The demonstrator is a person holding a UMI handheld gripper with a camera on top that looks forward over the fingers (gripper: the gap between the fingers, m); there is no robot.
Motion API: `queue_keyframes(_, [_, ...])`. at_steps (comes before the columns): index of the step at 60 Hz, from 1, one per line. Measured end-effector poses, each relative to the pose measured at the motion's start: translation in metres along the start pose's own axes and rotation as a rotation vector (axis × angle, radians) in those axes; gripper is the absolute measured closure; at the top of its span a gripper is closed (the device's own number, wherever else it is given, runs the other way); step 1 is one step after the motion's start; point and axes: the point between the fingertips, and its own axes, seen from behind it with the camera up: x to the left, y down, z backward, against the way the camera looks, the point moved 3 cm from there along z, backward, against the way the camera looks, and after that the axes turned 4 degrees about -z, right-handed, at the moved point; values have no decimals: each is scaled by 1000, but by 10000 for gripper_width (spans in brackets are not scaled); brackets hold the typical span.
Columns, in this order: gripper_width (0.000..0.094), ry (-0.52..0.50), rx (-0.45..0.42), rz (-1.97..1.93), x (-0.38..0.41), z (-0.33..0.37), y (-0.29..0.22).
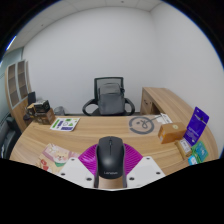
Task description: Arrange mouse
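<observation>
A black wireless mouse (110, 160) sits between my gripper's (110, 150) two fingers, its front end pointing away from me. The magenta pads (88, 160) press against both of its sides, so the gripper is shut on it. The mouse hangs over the near edge of a wooden desk (95, 130). The fingers hide its lower sides, and I cannot see its underside.
A black office chair (108, 97) stands behind the desk. On the desk lie a green and white booklet (66, 124), a round white object (143, 124), a purple box (196, 125) and colourful packets (55, 154). A wooden cabinet (160, 100) stands at the right.
</observation>
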Motion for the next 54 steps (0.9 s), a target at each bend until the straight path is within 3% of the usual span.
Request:
queue_keyframes(8, [619,-93,-3,24,88,-13,-6])
queue_keyframes(15, [618,-163,26,40,155,-29,20])
queue_keyframes(27, [613,-193,139,87,217,-63,99])
queue_keyframes(39, [598,-173,173,141,226,-79,151])
queue_keyframes(49, [403,-146,148,207,223,-78,158])
queue_keyframes(51, [284,-142,143,211,223,-77,157])
queue_keyframes(53, [93,-150,148,209,225,-75,157])
queue_keyframes(54, [55,-155,150,204,225,-73,156])
